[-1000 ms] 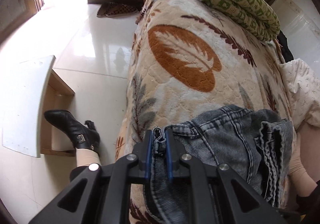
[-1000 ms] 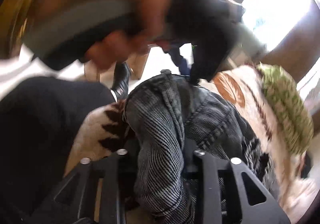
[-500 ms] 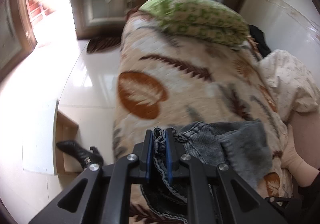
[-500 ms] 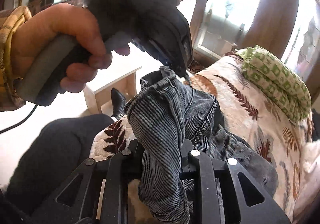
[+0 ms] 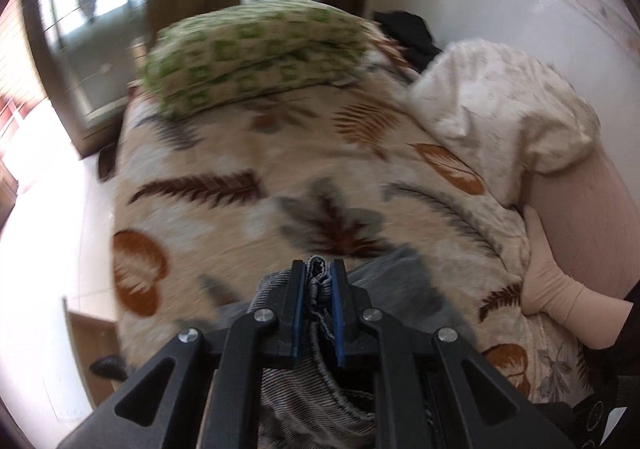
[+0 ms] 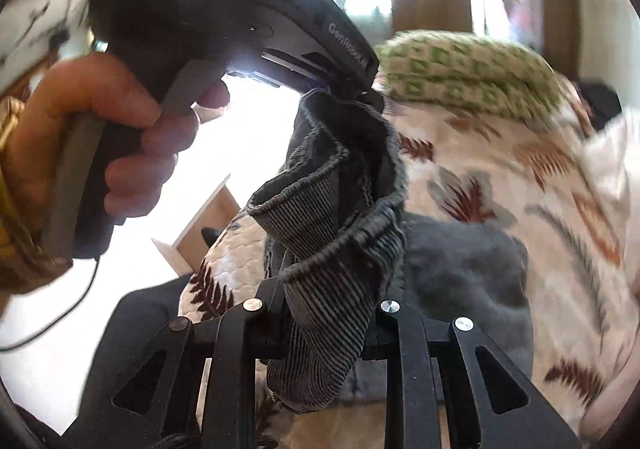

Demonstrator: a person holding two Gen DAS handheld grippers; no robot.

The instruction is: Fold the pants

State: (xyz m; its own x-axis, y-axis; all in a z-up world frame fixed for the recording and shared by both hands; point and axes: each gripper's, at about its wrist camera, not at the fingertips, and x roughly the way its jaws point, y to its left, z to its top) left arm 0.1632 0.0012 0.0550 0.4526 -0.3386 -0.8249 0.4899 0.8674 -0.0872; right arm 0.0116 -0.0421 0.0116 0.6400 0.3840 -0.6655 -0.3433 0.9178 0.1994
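The left gripper (image 5: 319, 281) has its jaws clamped on a bunched edge of the pants (image 5: 312, 393), lifted above the bed (image 5: 256, 217). To its right, the right gripper (image 6: 326, 313) pinches another thick edge; the rest of the pants trails onto the bed. No neat fold shows yet: the fabric hangs crumpled, so laying it flat and folding it appear left to do.

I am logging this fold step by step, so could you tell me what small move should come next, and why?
Probably carry both grips forward over the leaf-print blanket and lay the fold down. The left gripper and right gripper each pinch an edge of the grey denim pants, lifted with cloth hanging between them.
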